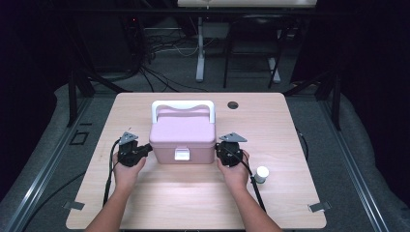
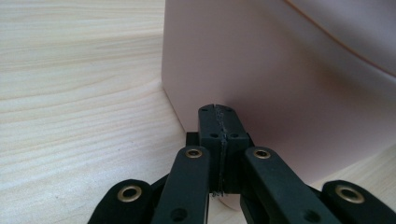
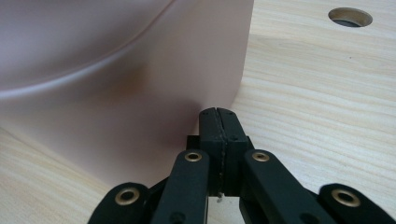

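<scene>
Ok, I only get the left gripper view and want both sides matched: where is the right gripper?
Observer: The right gripper is at the right side wall of the pink box, jaws shut, tips close against it.
Operator: Is the lid closed?
Observer: It looks closed. The white latch lies flat on the front.
Operator: Anything else nearby?
Observer: A small white bottle stands to the right of that gripper, apart from the box.

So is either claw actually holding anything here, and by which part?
Nothing is held. The left claw and right claw are both shut with nothing between the jaws, their tips at opposite sides of the pink box.
</scene>
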`<action>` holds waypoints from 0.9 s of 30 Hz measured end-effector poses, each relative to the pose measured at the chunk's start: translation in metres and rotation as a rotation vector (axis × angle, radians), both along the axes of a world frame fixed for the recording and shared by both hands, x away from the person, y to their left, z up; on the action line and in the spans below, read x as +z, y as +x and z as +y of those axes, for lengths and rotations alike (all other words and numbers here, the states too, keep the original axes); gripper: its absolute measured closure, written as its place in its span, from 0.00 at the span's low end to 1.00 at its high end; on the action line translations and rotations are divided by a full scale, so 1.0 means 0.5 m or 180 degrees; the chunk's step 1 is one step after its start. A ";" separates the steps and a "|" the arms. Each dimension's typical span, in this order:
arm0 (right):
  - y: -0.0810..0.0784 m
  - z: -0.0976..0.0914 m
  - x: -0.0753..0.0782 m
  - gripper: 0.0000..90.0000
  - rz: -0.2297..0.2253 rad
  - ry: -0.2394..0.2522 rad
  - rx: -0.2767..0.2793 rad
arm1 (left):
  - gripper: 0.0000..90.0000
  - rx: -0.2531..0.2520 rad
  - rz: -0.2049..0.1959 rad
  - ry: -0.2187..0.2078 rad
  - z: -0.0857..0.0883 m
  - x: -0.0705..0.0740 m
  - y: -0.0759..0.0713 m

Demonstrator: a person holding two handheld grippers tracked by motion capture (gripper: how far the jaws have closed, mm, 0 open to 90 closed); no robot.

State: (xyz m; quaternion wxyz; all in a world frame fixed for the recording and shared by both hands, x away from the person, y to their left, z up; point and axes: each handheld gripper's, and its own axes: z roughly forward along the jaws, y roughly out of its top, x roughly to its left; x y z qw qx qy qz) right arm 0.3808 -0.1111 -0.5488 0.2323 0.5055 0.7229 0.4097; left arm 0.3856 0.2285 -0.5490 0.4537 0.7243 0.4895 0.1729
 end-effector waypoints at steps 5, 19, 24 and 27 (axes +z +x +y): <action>-0.009 -0.003 0.001 1.00 -0.0022 -0.0070 0.0004 | 1.00 -0.0015 0.0005 -0.0048 -0.004 -0.002 -0.010; -0.046 -0.024 0.002 1.00 -0.0003 -0.0092 0.0060 | 1.00 -0.0121 0.0049 -0.0014 -0.018 0.002 -0.051; -0.059 -0.029 0.003 1.00 0.0004 -0.0094 0.0048 | 1.00 -0.0171 0.0072 -0.0016 -0.022 0.004 -0.063; -0.069 -0.033 0.004 1.00 0.0023 -0.0106 0.0027 | 1.00 -0.0200 0.0074 0.0023 -0.026 0.006 -0.073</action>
